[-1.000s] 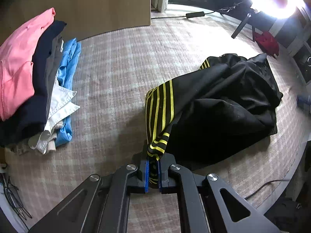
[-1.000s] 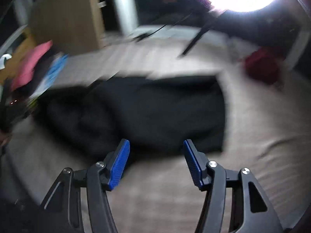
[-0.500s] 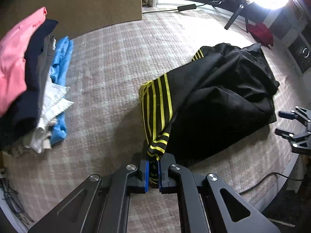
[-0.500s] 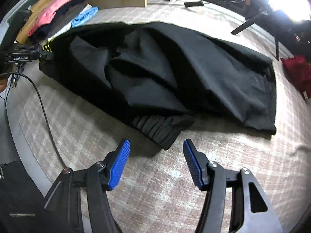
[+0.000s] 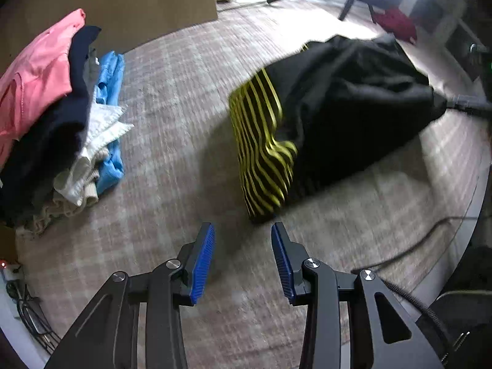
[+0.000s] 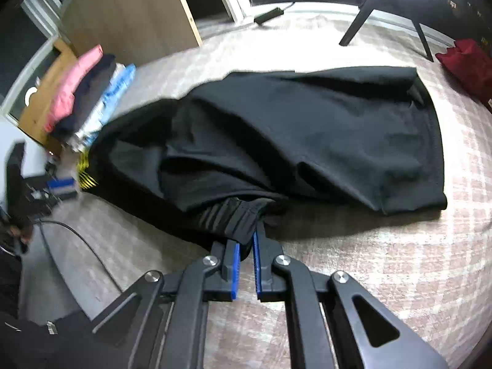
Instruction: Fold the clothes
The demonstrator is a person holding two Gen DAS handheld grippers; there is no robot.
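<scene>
Black garment, yellow stripes, on pale plaid

You have a black garment with a yellow-striped cuff on a surface of faded beige-pink checks. Your stack runs pink, navy, grey, white and sky blue. Both grippers, left and right, are black with blue pads. A dark red bundle lies at the far edge, before a tan wood panel.
</scene>
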